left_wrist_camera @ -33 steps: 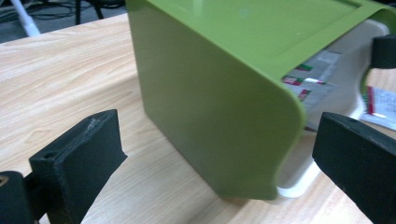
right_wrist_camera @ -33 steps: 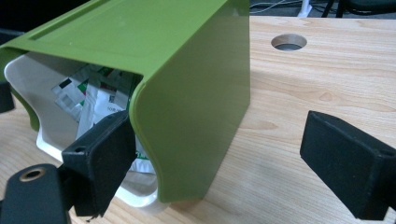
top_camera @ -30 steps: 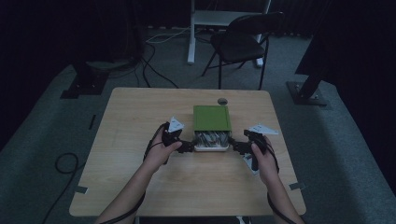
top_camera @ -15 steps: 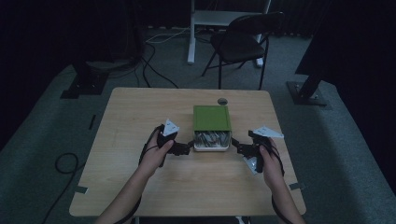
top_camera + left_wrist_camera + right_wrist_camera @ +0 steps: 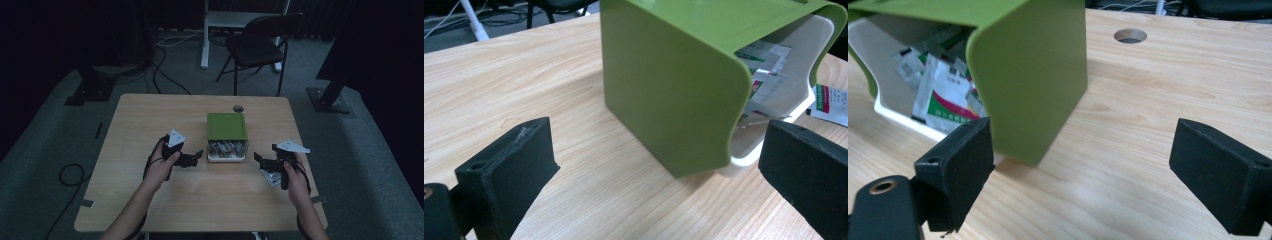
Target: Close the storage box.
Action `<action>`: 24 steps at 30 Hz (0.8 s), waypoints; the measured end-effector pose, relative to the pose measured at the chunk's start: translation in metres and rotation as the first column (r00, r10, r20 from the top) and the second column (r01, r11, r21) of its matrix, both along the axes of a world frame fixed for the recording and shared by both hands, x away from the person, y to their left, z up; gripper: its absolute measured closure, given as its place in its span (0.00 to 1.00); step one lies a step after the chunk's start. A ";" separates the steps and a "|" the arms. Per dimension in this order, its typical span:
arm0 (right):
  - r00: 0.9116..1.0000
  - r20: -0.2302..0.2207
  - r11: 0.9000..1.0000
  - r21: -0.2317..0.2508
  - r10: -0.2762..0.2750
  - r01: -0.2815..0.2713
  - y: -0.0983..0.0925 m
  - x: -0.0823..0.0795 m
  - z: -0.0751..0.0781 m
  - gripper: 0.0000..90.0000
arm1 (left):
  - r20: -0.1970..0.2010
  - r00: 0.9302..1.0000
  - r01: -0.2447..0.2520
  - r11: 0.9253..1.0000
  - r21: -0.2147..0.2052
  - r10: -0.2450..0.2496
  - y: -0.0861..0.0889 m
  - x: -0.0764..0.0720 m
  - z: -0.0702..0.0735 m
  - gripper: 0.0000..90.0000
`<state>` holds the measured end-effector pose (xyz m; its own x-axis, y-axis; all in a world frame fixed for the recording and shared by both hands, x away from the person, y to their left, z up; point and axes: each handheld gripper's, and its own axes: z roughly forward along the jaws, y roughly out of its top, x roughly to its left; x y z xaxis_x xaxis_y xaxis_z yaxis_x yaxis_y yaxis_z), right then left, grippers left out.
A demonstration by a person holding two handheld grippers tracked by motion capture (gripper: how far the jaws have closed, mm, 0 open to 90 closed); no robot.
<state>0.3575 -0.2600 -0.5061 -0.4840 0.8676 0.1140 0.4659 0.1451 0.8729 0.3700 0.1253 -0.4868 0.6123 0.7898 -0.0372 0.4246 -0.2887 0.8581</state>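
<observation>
We are holding the left gripper (image 5: 196, 156) with its fingers (image 5: 506, 172) spread wide apart, gripping nothing, just beside the left wall of the green box (image 5: 226, 126). The right gripper (image 5: 261, 161) is likewise hanging with fingers (image 5: 955, 162) parted and empty, a little off the box's right front corner. The box is sitting near the middle of the desk (image 5: 150, 120), its green sleeve covering a white tray (image 5: 227, 158) that is sticking out toward us, with sachets (image 5: 945, 92) lying inside it. A small round hole (image 5: 238, 108) in the desk lies just behind the box.

We are judging this as the approach step: both grippers are lining up on either side of the box. Next we would need to bring the fingers in around the sleeve and the tray lip, one steadying while the other is pulling, keeping the sachets from spilling.
</observation>
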 end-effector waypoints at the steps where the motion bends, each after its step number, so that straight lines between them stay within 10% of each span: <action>1: 1.000 -0.001 1.000 -0.002 -0.007 0.007 -0.004 -0.003 -0.001 0.12 | 0.001 1.000 -0.004 1.000 0.002 0.004 0.001 -0.001 -0.001 0.02; 24: 0.992 -0.024 0.992 -0.023 -0.123 0.123 -0.058 -0.035 -0.017 0.12 | -0.024 0.991 -0.129 0.991 0.025 0.130 0.053 -0.014 -0.021 0.02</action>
